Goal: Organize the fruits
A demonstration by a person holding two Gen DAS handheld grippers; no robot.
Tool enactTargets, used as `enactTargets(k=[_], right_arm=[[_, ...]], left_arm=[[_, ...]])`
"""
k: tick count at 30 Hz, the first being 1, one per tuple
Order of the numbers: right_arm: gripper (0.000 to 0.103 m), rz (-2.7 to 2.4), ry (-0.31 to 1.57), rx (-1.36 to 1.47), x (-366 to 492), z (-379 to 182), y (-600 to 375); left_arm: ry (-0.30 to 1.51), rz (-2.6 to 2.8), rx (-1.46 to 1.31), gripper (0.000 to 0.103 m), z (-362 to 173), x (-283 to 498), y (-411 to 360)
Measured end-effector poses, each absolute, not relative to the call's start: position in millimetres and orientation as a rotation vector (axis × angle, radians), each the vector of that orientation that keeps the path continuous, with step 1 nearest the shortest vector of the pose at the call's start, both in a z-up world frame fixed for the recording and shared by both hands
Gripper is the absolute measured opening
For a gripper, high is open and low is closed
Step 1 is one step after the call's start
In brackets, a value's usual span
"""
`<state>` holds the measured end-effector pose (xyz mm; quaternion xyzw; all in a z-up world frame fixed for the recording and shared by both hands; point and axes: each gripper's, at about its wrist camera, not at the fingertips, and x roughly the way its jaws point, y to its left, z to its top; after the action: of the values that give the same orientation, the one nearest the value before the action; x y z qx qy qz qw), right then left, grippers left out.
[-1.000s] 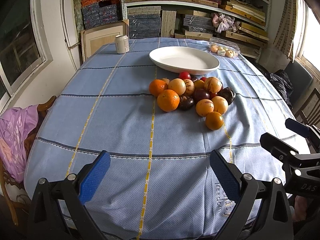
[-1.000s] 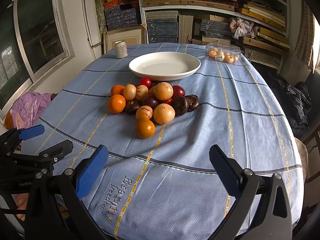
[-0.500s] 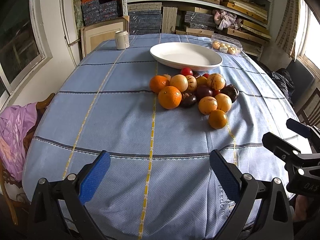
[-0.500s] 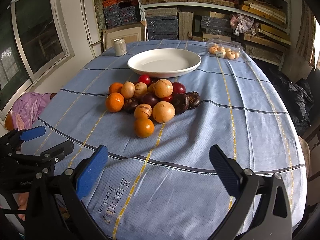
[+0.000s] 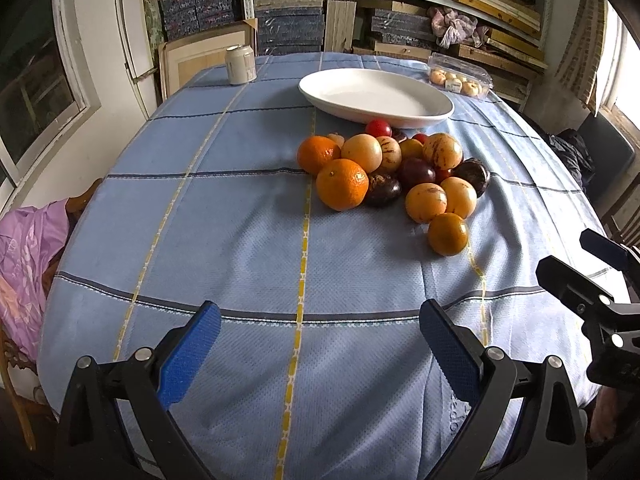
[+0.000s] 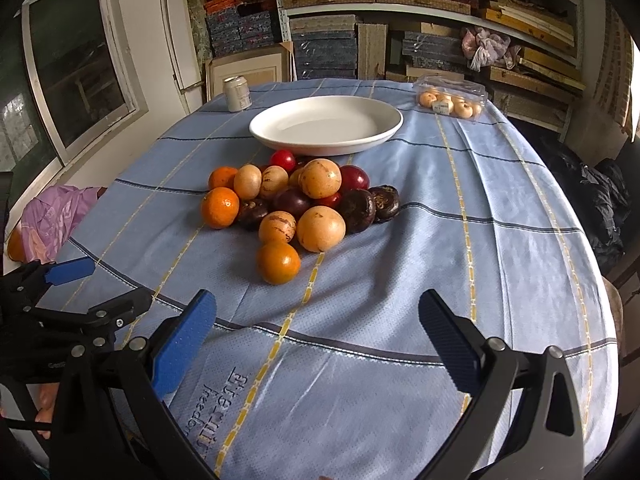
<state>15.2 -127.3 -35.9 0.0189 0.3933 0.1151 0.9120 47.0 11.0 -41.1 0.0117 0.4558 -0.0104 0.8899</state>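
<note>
At the far left a can stood near the table's back edge. The left gripper hung over the blue cloth with its jaws spread wide, holding nothing. Ahead, the fruit pile lay mid-table, one orange nearest, the white plate just behind the pile. The right gripper was likewise spread and empty. A clear box sat far right.

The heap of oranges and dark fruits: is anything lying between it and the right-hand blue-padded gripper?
No. In the right wrist view only bare blue checked tablecloth separates the open right gripper from the nearest orange of the heap.
</note>
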Motion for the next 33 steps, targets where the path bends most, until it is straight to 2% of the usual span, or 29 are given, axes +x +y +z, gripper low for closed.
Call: enactTargets(k=[18,29,31,32,33], right_arm=[[0.099,0.278,0.837,0.052,46,-55,-132],[0.099,0.340,0.891,-0.108,75,-85,-106],[0.091,0.349,0.900,-0.103,85,-88,-100],[0.069,0.363,0.913,-0.092,90,-90,-98],[0.056,0.384,0.939,-0.072,95,-93,-96]], left_arm=[[0.972,-0.037,0.031,0.100,-67,82,10],[1.049,-0.142,0.060,0.100,-91,100,13],[1.048,-0.130,0.046,0.100,-92,102,22],[1.045,-0.122,0.038,0.100,-92,103,27],[1.043,-0.112,0.032,0.100,-91,103,32]])
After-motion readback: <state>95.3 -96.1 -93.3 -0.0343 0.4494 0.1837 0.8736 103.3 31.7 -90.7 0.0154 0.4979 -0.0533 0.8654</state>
